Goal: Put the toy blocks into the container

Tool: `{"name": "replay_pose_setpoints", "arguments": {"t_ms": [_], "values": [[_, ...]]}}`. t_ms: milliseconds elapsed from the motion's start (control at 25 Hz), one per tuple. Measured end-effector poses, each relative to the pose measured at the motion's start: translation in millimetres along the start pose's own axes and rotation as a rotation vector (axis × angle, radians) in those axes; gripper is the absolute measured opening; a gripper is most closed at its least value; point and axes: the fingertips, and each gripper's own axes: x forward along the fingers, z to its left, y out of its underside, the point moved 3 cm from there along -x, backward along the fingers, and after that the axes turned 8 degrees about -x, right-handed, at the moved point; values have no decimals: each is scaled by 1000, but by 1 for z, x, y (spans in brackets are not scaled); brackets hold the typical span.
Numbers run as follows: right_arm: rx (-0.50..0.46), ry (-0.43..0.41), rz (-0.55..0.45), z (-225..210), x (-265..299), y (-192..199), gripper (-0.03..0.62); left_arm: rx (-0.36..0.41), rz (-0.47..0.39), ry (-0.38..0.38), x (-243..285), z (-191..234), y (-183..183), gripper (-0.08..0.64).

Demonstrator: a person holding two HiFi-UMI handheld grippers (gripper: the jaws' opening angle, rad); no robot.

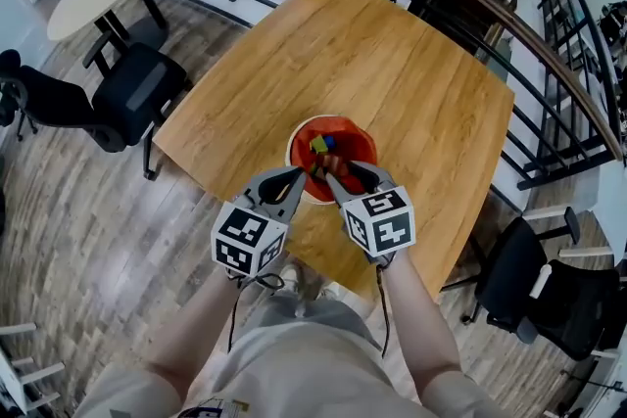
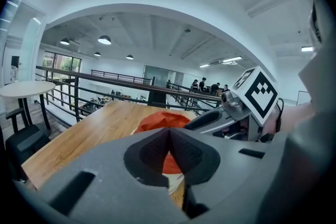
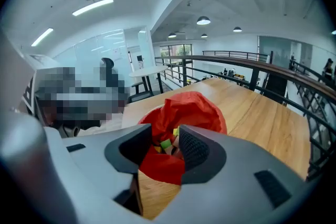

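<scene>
Wooden tabletop [image 1: 392, 64] carries the red container [image 1: 333, 121], toy blocks [image 1: 320, 145] apparently all inside; above its near rim our left tool [image 2: 169, 148] is closed empty, our right tool [image 3: 166, 147] narrowly parted, so a careless withdrawal could snag and tip it.

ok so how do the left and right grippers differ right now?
The left gripper has its jaws shut, pads touching; the right gripper has them apart. Between the right gripper's jaws the toy blocks show; below the left gripper's pads only red lining shows. Both grip nothing and point at the red-lined container.
</scene>
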Motion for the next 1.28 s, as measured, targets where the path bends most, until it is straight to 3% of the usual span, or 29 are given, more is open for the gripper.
{"name": "replay_pose_setpoints", "arguments": {"t_ms": [240, 440, 720, 920, 1280], "values": [[20, 44, -133, -4, -35, -24, 147, 27, -52, -1, -14, -7, -21, 12], [10, 112, -251, -3, -72, -45, 90, 88, -79, -12, -25, -17, -33, 12], [-90, 289, -378, 0, -132, -69, 45, 91, -147, 12, -46, -36, -59, 12], [-101, 330, -483, 6, -177, -83, 38, 117, -225, 34, -67, -58, -88, 12], [-165, 385, -634, 27, -250, -98, 28, 240, -355, 97, -104, -110, -132, 12]]}}
